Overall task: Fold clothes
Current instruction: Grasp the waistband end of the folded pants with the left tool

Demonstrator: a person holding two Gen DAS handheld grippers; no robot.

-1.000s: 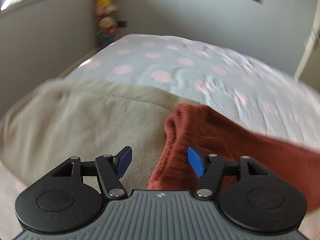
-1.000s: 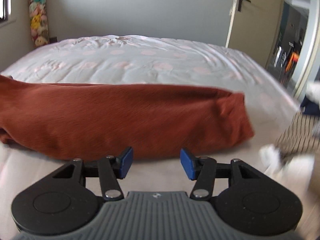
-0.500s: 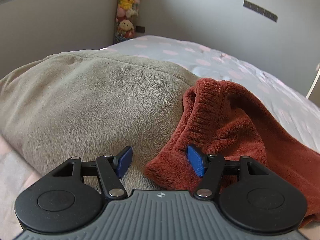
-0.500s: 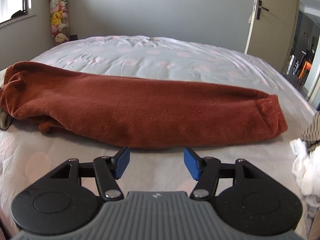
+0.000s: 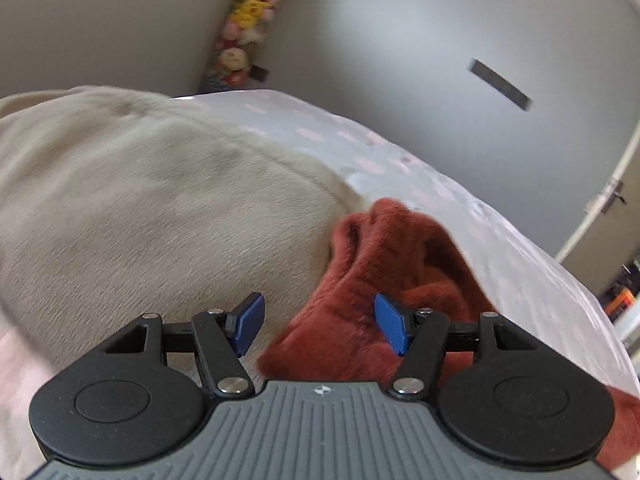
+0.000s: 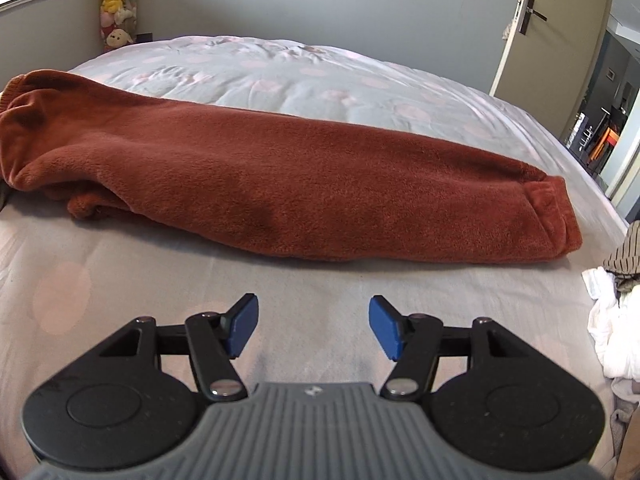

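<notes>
A rust-red fleece garment (image 6: pixel 280 184) lies folded lengthwise across the bed, cuffed end at the right (image 6: pixel 548 216). Its bunched end shows in the left wrist view (image 5: pixel 384 272), resting against a beige fleece garment (image 5: pixel 160 216). My left gripper (image 5: pixel 320 328) is open, with the red fabric's edge between its fingers; whether the pads touch it I cannot tell. My right gripper (image 6: pixel 310 328) is open and empty above the bedsheet, a little in front of the red garment's long edge.
The bed has a pale cover with pink dots (image 6: pixel 304 76). A pile of white and striped clothes (image 6: pixel 616 312) lies at the right edge. Plush toys (image 6: pixel 116 4) hang in the far corner. An open door (image 6: pixel 548 44) is at the right.
The left gripper has tilted and shifted slightly at the red garment's bunched end. The right gripper has pulled back and up from the red garment, showing more bedsheet.
</notes>
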